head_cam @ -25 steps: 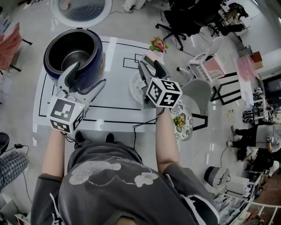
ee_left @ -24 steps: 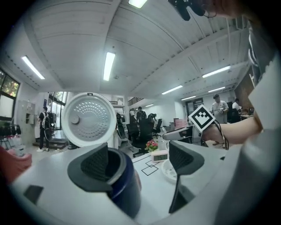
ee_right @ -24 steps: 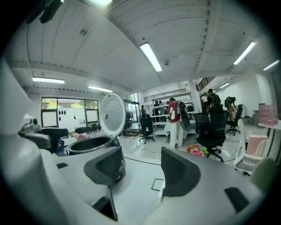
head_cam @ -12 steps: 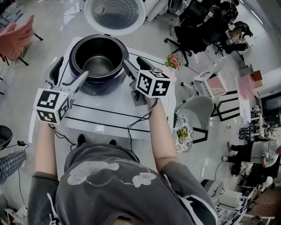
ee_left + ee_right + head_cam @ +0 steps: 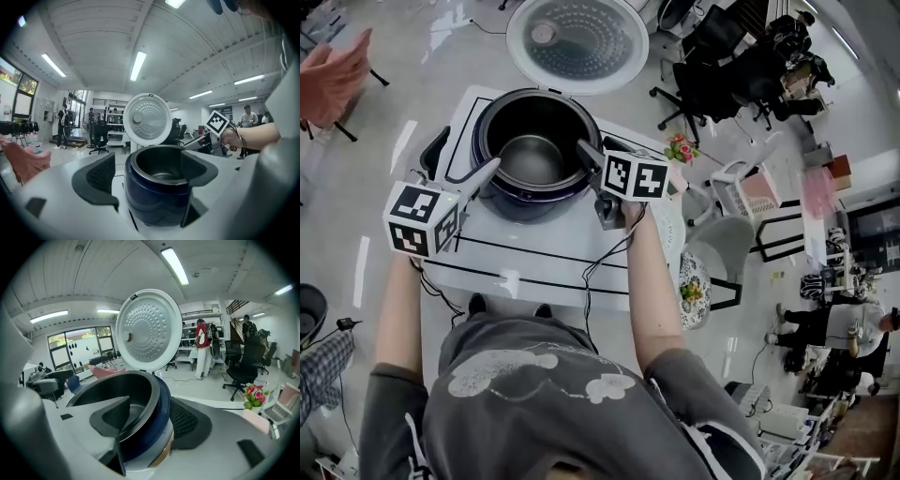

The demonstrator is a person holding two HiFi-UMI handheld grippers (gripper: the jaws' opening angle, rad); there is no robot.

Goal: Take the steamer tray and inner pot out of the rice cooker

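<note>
The dark blue rice cooker (image 5: 517,201) stands on the white table with its round lid (image 5: 577,42) swung up at the back. The metal inner pot (image 5: 530,159) sits inside, and I see no steamer tray in it. My left gripper (image 5: 461,163) is open at the cooker's left side, and the cooker (image 5: 154,197) fills the space ahead of its jaws. My right gripper (image 5: 598,178) is open at the right rim. One jaw hangs inside the pot (image 5: 117,399) and the other outside the blue wall (image 5: 157,427), neither pressing.
The table (image 5: 544,267) carries black tape lines, and a cable runs off its front edge. A small flower pot (image 5: 680,148) stands at its right corner. Chairs (image 5: 722,220) and people fill the room to the right.
Both grippers have swung across toward the cooker. The right one came from the table's right side to the cooker's right rim, and the left one now sits at the cooker's left side.
</note>
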